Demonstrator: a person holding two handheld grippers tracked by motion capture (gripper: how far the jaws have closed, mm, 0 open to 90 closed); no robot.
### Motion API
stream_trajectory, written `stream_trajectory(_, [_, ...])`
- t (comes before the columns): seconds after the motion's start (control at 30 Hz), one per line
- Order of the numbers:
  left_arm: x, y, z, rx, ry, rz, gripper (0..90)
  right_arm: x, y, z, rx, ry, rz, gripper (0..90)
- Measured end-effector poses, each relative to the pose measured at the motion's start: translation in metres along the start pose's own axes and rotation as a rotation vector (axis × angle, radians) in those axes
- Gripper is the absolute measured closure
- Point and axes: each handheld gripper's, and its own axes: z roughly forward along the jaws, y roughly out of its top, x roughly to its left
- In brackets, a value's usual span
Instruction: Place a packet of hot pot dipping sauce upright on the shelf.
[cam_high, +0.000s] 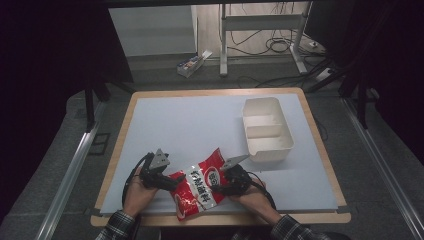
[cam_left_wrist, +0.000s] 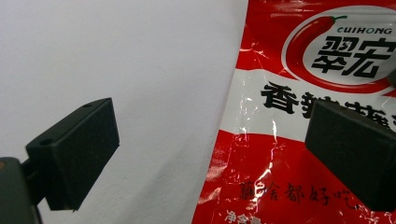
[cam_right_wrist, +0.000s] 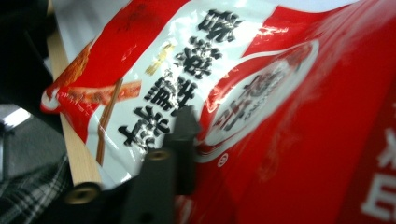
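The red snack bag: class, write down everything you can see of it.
The red snack bag is a glossy, crinkled plastic pouch, red with a white band, black Chinese characters and a chilli logo reading CUIHONG. It looks sealed and lies near the front edge of the white table, its lower end past that edge. The right hand-held gripper pinches its right side; the left hand-held gripper stands open at its left edge.

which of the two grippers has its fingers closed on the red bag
The right gripper: its fingers pinch the red bag at that edge. The left gripper has its fingers spread wide, one over the table, one above the bag.
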Motion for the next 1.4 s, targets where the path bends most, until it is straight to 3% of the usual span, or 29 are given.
stream_trajectory(0.03, [0.0,0.0,0.0,0.001,0.001,0.001,2.7,0.001,0.0,0.0,0.004,-0.008,-0.031,78.0])
stream_trajectory(0.17, [0.001,0.0,0.0,0.0,0.007,0.002,2.8,0.003,0.003,-0.002,-0.013,-0.011,-0.036,88.3])
stream_trajectory(0.27, [0.001,0.0,-0.002,-0.003,0.013,0.002,2.8,0.003,0.006,-0.004,0.0,-0.005,-0.034,88.1])
stream_trajectory(0.4, [0.002,0.0,-0.003,-0.007,0.025,0.0,2.8,-0.001,0.012,-0.008,-0.004,0.031,0.009,87.8])
stream_trajectory(0.5, [0.004,-0.001,-0.005,-0.014,0.041,-0.002,2.8,0.001,0.017,-0.012,-0.003,0.025,0.0,88.4])
stream_trajectory(0.67, [0.01,-0.002,-0.009,-0.026,0.061,-0.023,3.0,0.003,0.03,-0.025,-0.056,0.052,0.01,88.5])
stream_trajectory(0.93, [0.011,-0.002,-0.011,-0.05,0.067,-0.042,2.9,0.007,0.055,-0.039,-0.112,0.064,-0.044,88.5])
stream_trajectory(1.17, [0.015,-0.004,-0.015,-0.095,0.089,-0.089,3.2,0.013,0.075,-0.055,-0.142,0.051,-0.083,88.6])
stream_trajectory(1.4, [0.015,-0.004,-0.013,-0.055,0.069,-0.075,3.2,0.012,0.087,-0.069,-0.164,0.017,-0.114,88.6])
